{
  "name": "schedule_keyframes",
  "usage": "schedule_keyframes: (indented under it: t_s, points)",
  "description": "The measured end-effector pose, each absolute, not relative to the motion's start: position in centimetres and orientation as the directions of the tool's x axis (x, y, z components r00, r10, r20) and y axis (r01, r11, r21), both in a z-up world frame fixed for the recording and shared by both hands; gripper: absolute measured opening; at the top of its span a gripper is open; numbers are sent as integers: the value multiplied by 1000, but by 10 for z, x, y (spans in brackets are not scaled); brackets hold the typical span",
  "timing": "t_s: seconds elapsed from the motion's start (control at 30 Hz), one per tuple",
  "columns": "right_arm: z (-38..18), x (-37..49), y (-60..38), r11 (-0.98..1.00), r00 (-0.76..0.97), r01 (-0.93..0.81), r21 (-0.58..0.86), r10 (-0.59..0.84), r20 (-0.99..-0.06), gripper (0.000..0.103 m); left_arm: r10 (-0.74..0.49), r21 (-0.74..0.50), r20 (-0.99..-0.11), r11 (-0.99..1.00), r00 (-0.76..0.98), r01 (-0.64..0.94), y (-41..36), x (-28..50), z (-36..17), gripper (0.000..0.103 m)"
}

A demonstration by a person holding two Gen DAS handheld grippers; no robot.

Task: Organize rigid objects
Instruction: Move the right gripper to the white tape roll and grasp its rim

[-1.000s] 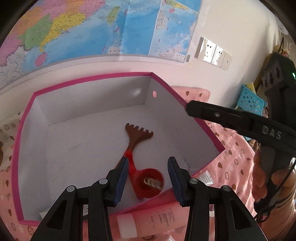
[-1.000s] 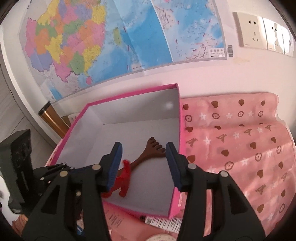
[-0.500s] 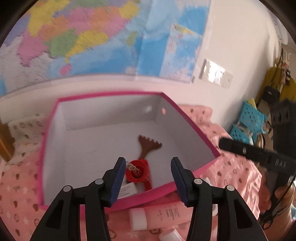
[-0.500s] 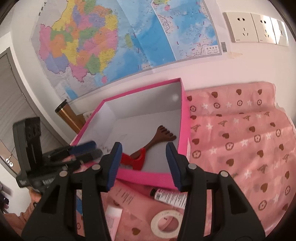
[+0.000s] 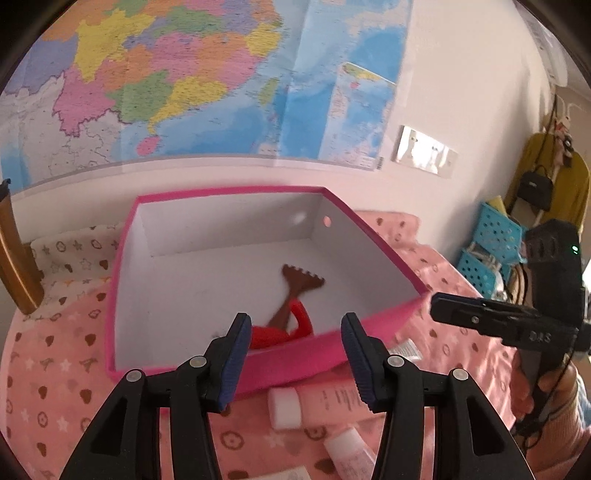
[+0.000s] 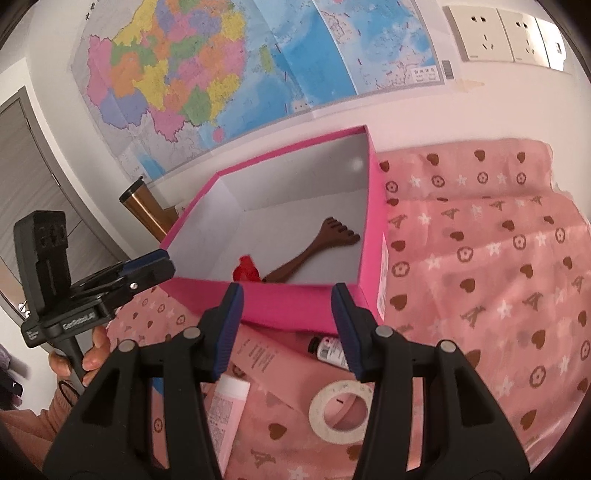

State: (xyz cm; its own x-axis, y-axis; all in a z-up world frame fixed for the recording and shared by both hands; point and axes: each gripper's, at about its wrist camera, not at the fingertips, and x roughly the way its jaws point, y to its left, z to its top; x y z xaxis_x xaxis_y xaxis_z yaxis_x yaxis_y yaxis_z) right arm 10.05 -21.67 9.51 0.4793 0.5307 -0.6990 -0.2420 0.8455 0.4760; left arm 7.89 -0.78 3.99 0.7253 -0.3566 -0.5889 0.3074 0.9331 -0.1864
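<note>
A pink box with a white inside stands on the pink cloth; it also shows in the right wrist view. A brown back scratcher and a red object lie inside it. My left gripper is open and empty, in front of the box's near wall. My right gripper is open and empty, also in front of the box. A pink tube, a small bottle and a tape roll lie on the cloth before the box.
A copper flask stands left of the box. Blue baskets stand at the right. A map and wall sockets are on the wall behind. A pink packet and small white bottles lie on the cloth.
Both grippers have drawn back out of the box toward me and stay open. The red object now lies in the box beside the back scratcher.
</note>
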Motion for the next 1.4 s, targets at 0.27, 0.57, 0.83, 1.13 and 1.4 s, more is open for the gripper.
schedule_keyframes:
  t_s: [0.27, 0.57, 0.83, 1.13, 1.4]
  points:
    - [78, 81, -232, 850, 455, -191, 490, 519, -724, 51, -413, -176, -590, 904, 694, 389, -24, 54, 34, 53]
    - [62, 62, -237, 853, 416, -173, 492, 516, -749, 51, -455, -192, -603, 880, 655, 435, -37, 37, 25, 53]
    - [49, 47, -252, 869, 395, -124, 478, 486, -780, 51, -503, -228, -633, 848, 588, 479, -54, 24, 7, 53]
    - [30, 45, -255, 892, 367, -102, 441, 446, -816, 51, -531, -255, -676, 820, 511, 513, -80, 23, -14, 53]
    - [16, 53, -243, 907, 337, -139, 399, 422, -842, 40, -559, -307, -705, 795, 437, 523, -100, 35, -31, 49]
